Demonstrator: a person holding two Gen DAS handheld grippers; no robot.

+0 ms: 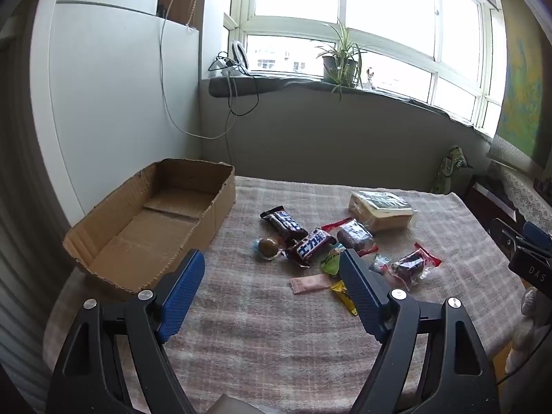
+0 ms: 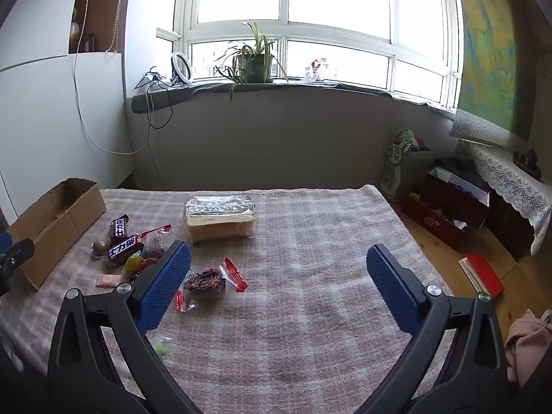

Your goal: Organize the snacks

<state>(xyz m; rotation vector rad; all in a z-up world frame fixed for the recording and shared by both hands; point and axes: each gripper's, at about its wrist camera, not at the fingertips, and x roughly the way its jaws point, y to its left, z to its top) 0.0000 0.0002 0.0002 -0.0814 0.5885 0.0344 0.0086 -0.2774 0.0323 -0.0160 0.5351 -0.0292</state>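
An open cardboard box [image 1: 148, 227] lies at the table's left, with nothing inside. Right of it is a scatter of snacks: two dark chocolate bars [image 1: 312, 246], a round foil sweet [image 1: 268, 247], a pink sachet [image 1: 310, 283], a red-edged cake packet [image 1: 412, 265] and a wrapped loaf of bread [image 1: 381, 211]. My left gripper [image 1: 272, 265] hangs open above the cloth in front of the snacks, holding nothing. My right gripper [image 2: 277, 258] is also open and empty, with the cake packet [image 2: 207, 281] just inside its left finger and the bread [image 2: 220, 219] beyond.
A checked cloth [image 2: 310, 276] covers the table. Off its right edge are a wooden floor, a red box [image 2: 448, 214] and a red book [image 2: 481, 272]. A grey wall and a windowsill with a potted plant [image 2: 253, 58] lie beyond the far edge.
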